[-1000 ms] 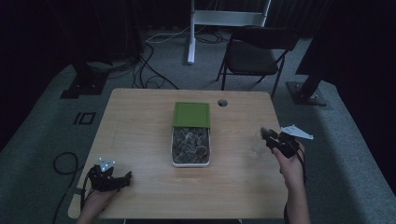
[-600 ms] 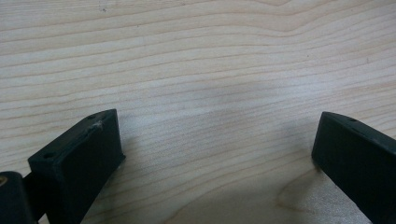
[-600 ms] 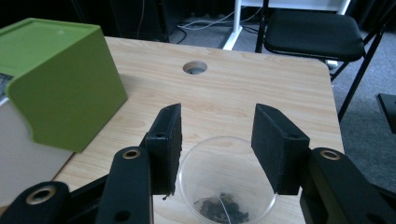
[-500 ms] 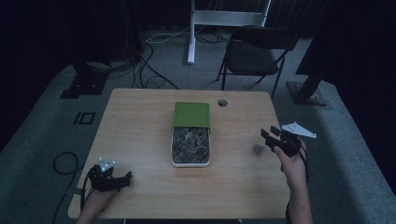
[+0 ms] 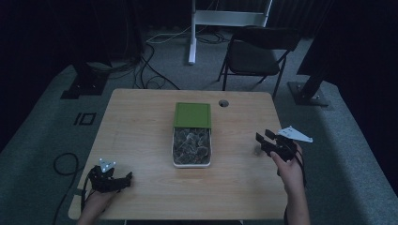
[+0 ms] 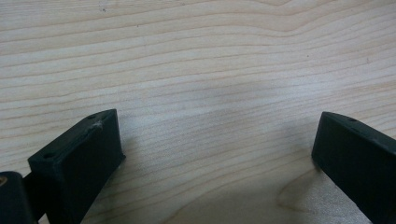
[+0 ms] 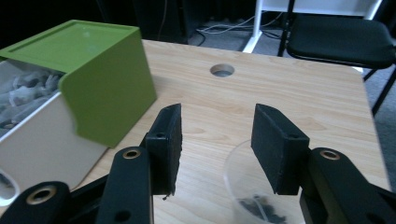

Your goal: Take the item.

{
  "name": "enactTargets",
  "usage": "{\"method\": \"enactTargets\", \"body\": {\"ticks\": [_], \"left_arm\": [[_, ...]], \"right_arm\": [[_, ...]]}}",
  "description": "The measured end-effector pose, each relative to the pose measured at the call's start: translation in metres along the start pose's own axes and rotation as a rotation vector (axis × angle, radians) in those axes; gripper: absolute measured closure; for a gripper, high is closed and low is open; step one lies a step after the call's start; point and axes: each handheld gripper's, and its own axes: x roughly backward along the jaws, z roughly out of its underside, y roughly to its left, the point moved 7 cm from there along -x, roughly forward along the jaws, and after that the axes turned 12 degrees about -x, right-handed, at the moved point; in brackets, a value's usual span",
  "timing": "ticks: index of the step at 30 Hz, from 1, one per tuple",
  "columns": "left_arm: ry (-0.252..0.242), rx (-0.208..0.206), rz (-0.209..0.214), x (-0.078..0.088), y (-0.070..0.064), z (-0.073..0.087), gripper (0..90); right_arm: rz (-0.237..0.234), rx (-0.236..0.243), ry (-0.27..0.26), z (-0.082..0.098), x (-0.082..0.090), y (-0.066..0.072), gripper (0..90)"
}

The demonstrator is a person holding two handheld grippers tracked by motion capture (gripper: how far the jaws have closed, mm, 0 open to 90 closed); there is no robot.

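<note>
Right gripper point(image 7: 217, 140) spread, just opened, above clear cup point(image 7: 254, 186) holding dark bits; left gripper point(image 6: 215, 154) spread on worktop point(image 6: 196, 56). Withdraw straight, avoid tipping cup.

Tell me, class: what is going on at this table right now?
A person holds a hand-held gripper in each hand at a wooden table. The right hand-held gripper stands open just above a clear cup with dark bits inside, its jaws having just opened. Beside it sits a white box of tea bags, its green lid slid back. The left hand-held gripper rests open on the table.
</note>
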Motion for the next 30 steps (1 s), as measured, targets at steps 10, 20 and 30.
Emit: {"method": "enactTargets", "body": {"ticks": [10, 20, 30], "left_arm": [[0.001, -0.001, -0.001, 0.000, 0.000, 0.000, 2.2], [0.000, -0.001, -0.001, 0.000, 0.000, 0.000, 2.2], [0.000, -0.001, -0.001, 0.000, 0.000, 0.000, 2.2]], "right_arm": [[-0.049, 0.040, 0.029, 0.015, -0.004, 0.024, 53.3], [-0.083, 0.069, 0.043, 0.025, -0.006, 0.039, 52.8], [-0.117, 0.088, 0.072, 0.044, -0.007, 0.044, 51.4]]}}
